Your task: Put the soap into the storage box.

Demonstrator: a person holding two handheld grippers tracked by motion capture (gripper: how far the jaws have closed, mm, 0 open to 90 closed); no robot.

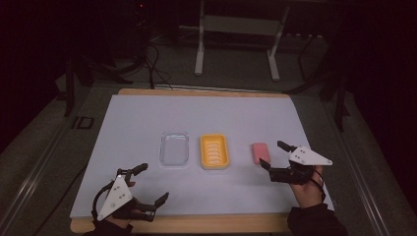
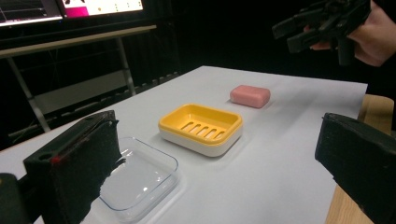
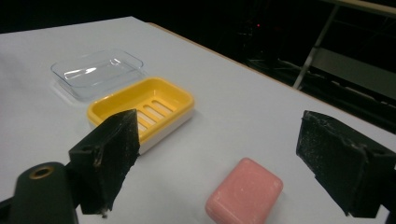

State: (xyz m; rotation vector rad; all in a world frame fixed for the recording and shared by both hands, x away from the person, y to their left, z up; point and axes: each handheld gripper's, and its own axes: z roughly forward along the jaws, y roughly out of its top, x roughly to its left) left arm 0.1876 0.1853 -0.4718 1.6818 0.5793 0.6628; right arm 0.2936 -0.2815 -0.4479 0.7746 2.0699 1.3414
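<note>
Pink soap [image 3: 244,191] lies on the white table cover [image 3: 243,116] between the right gripper's [image 3: 233,158] spread fingers; beyond them the yellow soap dish [image 3: 140,108], then the clear lid [image 3: 95,72]. Left gripper [image 1: 152,186] is likewise spread, holding nothing.

Clear, glossy plastic in the lid [image 3: 96,71], catching small highlights along its rim. Smooth yellow plastic with a soft sheen in the slotted soap dish [image 2: 201,123], over a white plastic base. Matt, waxy pink on the soap bar [image 3: 245,191], edges rounded. Matt white sheet, paper-like, across the bench [image 1: 147,123], pale wood showing at its border. Rough, matt black padding on the fingers [image 3: 343,161], speckled and worn at the edges; flat grey plate atop the right gripper [image 1: 274,155].
</note>
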